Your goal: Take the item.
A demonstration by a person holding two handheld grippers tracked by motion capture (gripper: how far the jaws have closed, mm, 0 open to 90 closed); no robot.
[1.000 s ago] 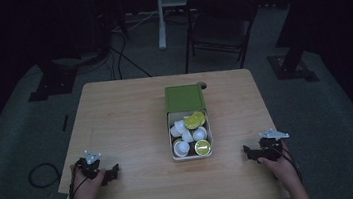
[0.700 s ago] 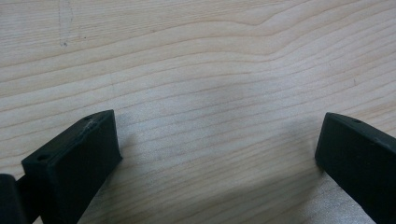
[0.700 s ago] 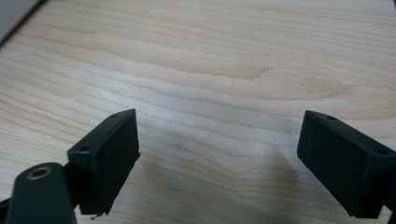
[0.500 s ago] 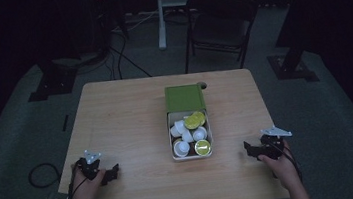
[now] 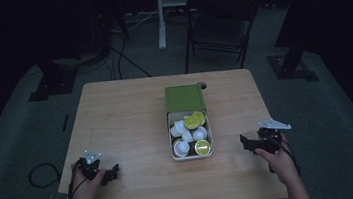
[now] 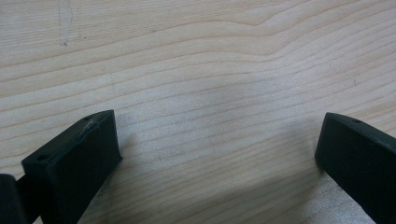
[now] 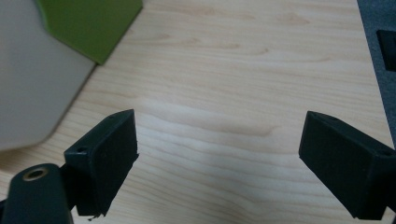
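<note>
A white box (image 5: 192, 154) with a green lid (image 5: 184, 97) slid toward the far side sits at the middle of the wooden table (image 5: 126, 115). Inside lie several small white cups, some with yellow-green lids (image 5: 194, 120). My left gripper (image 5: 114, 172) rests near the front left edge, open, with bare wood between its jaws (image 6: 219, 140). My right gripper (image 5: 243, 142) sits at the front right, open and empty (image 7: 219, 140), a short way right of the box. In the right gripper view the box wall (image 7: 32, 88) and green lid (image 7: 93, 23) lie at the upper left.
A dark chair (image 5: 218, 21) and a white stand (image 5: 160, 10) stand beyond the far table edge. Cables (image 5: 39, 175) lie on the grey floor at the left. A small notch (image 5: 202, 84) shows at the table's far edge.
The right gripper has shifted slightly right and nearer the front edge. The left gripper has stayed put.
</note>
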